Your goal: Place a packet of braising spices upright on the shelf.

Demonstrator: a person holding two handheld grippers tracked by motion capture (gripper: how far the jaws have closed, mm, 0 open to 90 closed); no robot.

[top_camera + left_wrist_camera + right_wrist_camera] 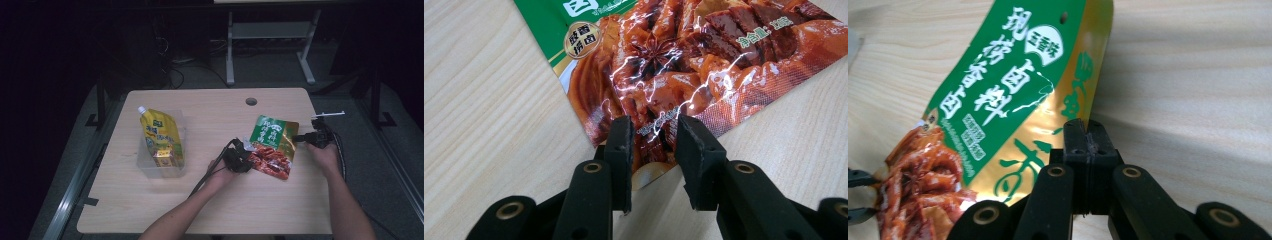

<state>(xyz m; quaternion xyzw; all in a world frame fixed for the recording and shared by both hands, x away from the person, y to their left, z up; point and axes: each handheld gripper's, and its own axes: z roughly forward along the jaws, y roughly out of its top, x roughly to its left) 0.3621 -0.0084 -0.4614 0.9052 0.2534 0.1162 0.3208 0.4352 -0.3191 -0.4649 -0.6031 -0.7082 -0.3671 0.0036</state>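
A flat food packet (272,145), green and gold at its top with red braised meat printed below, lies on the wooden table (210,210). My left gripper (244,156) sits at the packet's lower left end. In the left gripper view its jaws (651,131) stand on either side of the packet's (684,60) crinkled bottom edge and pinch it. My right gripper (301,137) comes in from the right. In the right gripper view its pads (1087,131) are pressed together on the gold side edge of the packet (998,100).
A yellow spouted pouch (160,137) stands tilted in a clear plastic box (145,167) on the table's left half. A round cable hole (251,101) sits near the far edge. The person's forearms come in from the bottom.
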